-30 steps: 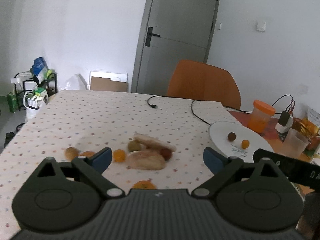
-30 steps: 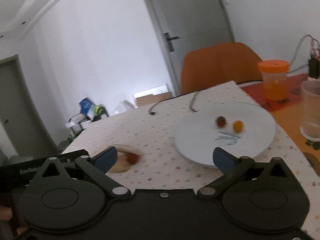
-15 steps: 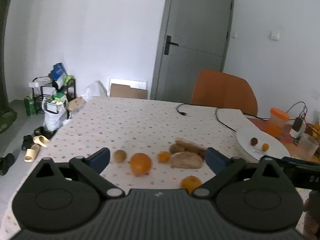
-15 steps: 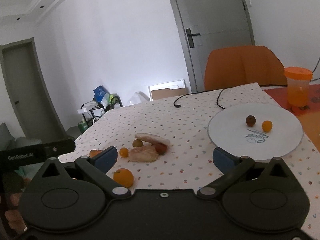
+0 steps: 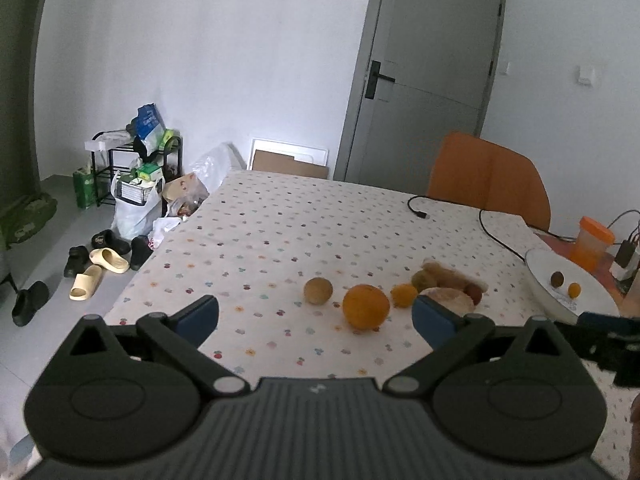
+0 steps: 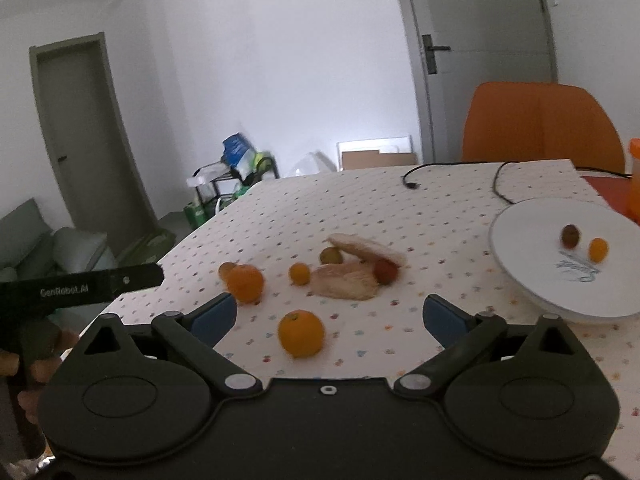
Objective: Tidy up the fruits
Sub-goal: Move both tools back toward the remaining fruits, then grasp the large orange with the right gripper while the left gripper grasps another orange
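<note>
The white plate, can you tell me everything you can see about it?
The white plate is round, smooth and shallow, probably ceramic or plastic, with a slightly raised rim. It lies flat near the right side of the table, mostly on the dotted tablecloth. Dark handwriting-like lettering is printed near its middle. Two small fruits sit on it close together: a dark brown one and a small orange one. The rest of the plate is bare. No gripper touches it.

Loose fruits: two oranges, a small orange fruit, a brown one, a green one, a red one, all on the dotted tablecloth.
White plate: holds a brown fruit beside a small orange one.
</note>
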`<state>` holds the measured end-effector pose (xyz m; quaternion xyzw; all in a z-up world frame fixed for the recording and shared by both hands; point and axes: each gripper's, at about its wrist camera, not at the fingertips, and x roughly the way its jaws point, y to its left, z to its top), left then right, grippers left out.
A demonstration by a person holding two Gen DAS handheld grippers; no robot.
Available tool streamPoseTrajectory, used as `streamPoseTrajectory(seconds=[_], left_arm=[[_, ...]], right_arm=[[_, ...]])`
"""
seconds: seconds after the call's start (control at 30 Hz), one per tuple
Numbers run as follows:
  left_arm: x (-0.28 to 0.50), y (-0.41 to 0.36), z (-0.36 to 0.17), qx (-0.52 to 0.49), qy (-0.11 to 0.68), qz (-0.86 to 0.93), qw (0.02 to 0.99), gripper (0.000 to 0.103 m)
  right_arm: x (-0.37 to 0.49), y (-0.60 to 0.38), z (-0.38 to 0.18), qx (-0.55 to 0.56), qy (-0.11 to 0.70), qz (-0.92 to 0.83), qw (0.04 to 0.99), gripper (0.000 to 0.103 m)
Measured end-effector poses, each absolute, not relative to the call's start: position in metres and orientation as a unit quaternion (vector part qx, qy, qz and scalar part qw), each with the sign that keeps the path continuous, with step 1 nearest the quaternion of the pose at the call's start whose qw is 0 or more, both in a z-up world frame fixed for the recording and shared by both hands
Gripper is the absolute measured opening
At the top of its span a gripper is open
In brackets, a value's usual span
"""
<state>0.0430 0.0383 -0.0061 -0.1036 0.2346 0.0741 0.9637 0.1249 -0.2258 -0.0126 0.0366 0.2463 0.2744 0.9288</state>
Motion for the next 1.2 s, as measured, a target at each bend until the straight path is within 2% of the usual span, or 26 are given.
streamPoseTrajectory(seconds=[0.2,0.3,0.43,0.53,0.6,0.77,0.93,1.03,1.07,1.2], left_arm=[[0.045,0.044,-0.016,-0.101,0.243,0.073,0.962,0.102],[0.048,0.049,-0.021,-0.109,0.246,0.074,0.960,0.102],[0.055,0.053,-0.025,-0.113,0.244,0.080,0.960,0.100],[0.060,0.055,-0.029,-0.119,0.244,0.080,0.959,0.099],[0.064,0.054,-0.030,-0.119,0.244,0.079,0.959,0.098],[0.073,0.048,-0.034,-0.119,0.246,0.064,0.960,0.093],[0.082,0.041,-0.039,-0.118,0.249,0.053,0.960,0.088],[0.085,0.038,-0.041,-0.120,0.251,0.048,0.959,0.084],[0.087,0.038,-0.042,-0.120,0.253,0.047,0.959,0.083],[0.095,0.034,-0.044,-0.117,0.261,0.044,0.957,0.077]], right_arm=[[0.129,-0.205,-0.020,0.010,0.264,0.284,0.922,0.092],[0.135,-0.199,-0.025,0.007,0.278,0.286,0.917,0.082],[0.140,-0.193,-0.030,0.007,0.288,0.293,0.912,0.078],[0.145,-0.188,-0.037,0.003,0.296,0.296,0.908,0.070],[0.148,-0.186,-0.041,0.003,0.303,0.294,0.906,0.065],[0.156,-0.185,-0.051,0.011,0.317,0.295,0.901,0.059],[0.161,-0.180,-0.054,0.012,0.313,0.305,0.899,0.057],[0.165,-0.177,-0.055,0.005,0.313,0.305,0.899,0.040],[0.166,-0.177,-0.055,0.007,0.316,0.308,0.897,0.037],[0.168,-0.183,-0.055,0.023,0.315,0.308,0.897,0.036]])
